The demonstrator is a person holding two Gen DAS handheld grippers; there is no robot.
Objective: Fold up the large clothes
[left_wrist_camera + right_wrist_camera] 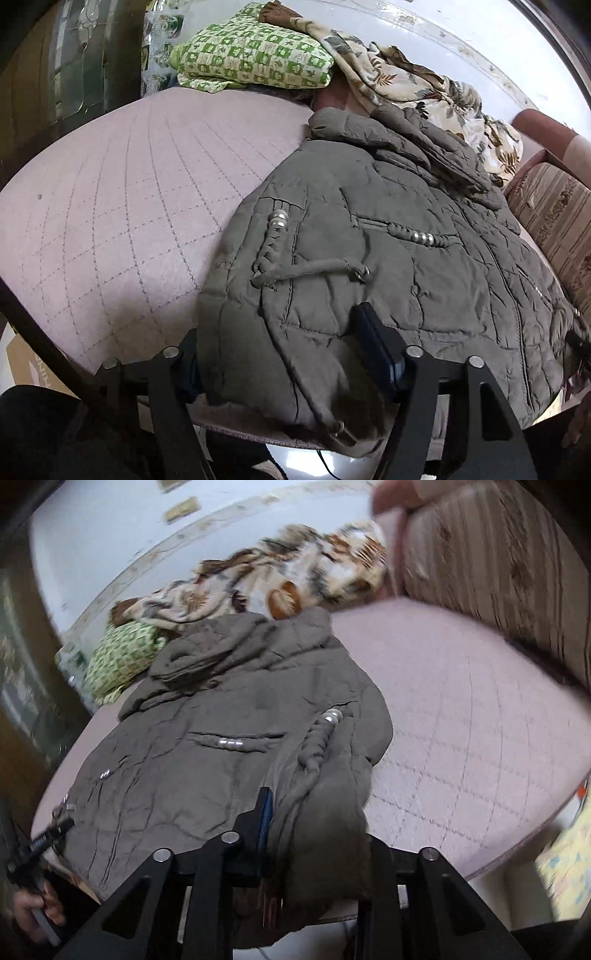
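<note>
A large olive-grey quilted jacket [388, 258] lies on a pink quilted bed [129, 192], hood toward the far end, hem at the near edge. My left gripper [291, 347] straddles the jacket's hem corner, fingers wide apart with bunched fabric between them. In the right wrist view the jacket [207, 746] fills the centre of the bed [461, 720]. My right gripper [317, 834] has the other hem corner bunched between its fingers; the right finger is hidden by fabric. The left gripper also shows in the right wrist view [40, 845], at the jacket's far left edge.
A green patterned pillow [255, 59] and a floral blanket [417, 81] lie at the head of the bed by the wall. A striped cushion [554, 221] stands along the right side. A cardboard box [26, 362] sits below the bed's near left edge.
</note>
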